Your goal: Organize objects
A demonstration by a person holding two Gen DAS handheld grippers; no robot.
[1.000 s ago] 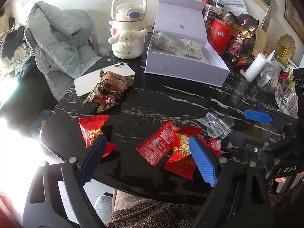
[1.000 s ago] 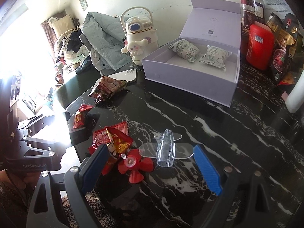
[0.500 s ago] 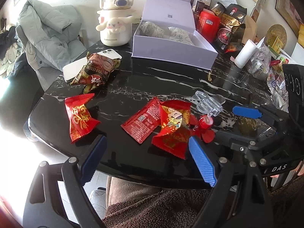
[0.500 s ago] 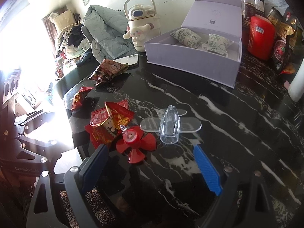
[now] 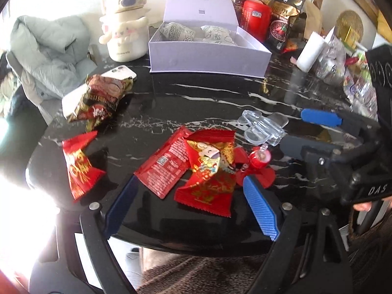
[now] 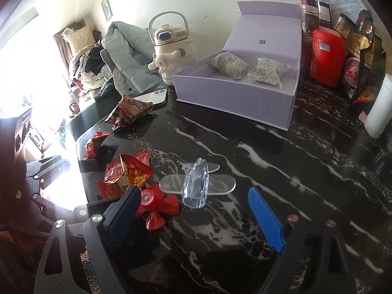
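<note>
- The left gripper (image 5: 189, 203) hangs over the near edge of the black marble table (image 5: 220, 103), fingers spread wide and holding nothing.
- Between and just beyond its fingers lie two overlapping red packets (image 5: 193, 169); the one with the gold cartoon figure rests partly on top of the plain one.
- The right gripper (image 6: 193, 216) is also spread wide and empty, low over the table to the right of the packets.
- Its left finger (image 6: 122, 212) sits just beside a small red fan (image 6: 156, 204), which lies flat, touching the packets' right edge.
- Just past the fan is a clear plastic plane (image 6: 197, 183), lying flat on the marble between the right gripper's fingers.
- Off to the left, apart from the pile, a third red packet (image 5: 78, 166) lies near the table's edge.
- Farther back on the left, a brown snack bag (image 5: 98, 103) rests partly on a white phone (image 5: 117, 72).
- Toward the back stands an open lilac box (image 6: 235, 93), lid upright, with two patterned pouches (image 6: 247, 69) side by side inside.
- Left of the box stands a cream kettle (image 6: 169, 46) with a plush dog on its front.
- Right of the box are a red tin (image 6: 327, 56), jars and dark bags, crowded together against the wall.
- A white roll (image 5: 310, 51) stands on the right side.
</note>
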